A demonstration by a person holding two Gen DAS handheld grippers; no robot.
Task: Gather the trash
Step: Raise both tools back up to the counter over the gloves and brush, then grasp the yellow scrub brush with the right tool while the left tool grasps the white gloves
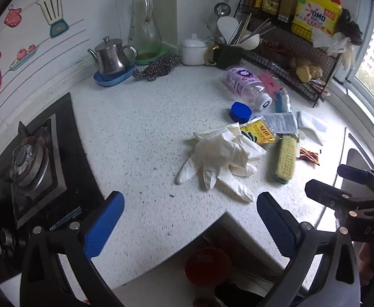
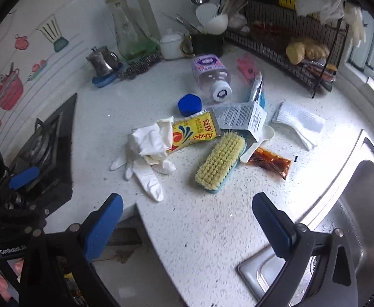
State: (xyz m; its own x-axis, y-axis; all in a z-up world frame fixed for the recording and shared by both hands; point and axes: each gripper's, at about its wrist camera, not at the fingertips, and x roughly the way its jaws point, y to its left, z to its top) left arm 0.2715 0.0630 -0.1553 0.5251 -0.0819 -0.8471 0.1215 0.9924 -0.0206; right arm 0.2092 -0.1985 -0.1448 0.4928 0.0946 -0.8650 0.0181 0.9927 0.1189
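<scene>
**Both grippers wide apart over the counter's front edge, trash untouched**

Right wrist view gives me the clearest count. I see one crumpled pile of white gloves [image 2: 146, 151] toward the middle of the countertop [image 2: 199, 230]; I cannot tell how many gloves are in it. Touching its right side lies one yellow sachet [image 2: 193, 133], and overlapping that, one grey printed packet [image 2: 240, 119]. One brown sauce packet [image 2: 270, 163] lies nearer the sink-side edge, beside one scrubbing brush [image 2: 219, 163] resting bristles up. Behind them are one blue cap [image 2: 189, 105] and one clear bottle [image 2: 212, 76] on its side. One folded white cloth [image 2: 300, 122] sits toward the window edge.

My right gripper [image 2: 187, 220] hangs at the front edge, its two blue pads spread wide with nothing between them. My left gripper [image 1: 190, 217] does the same, closer to the stove [image 1: 33, 163], jaws fully apart. One sink [image 2: 361, 204] fills the right corner.
</scene>
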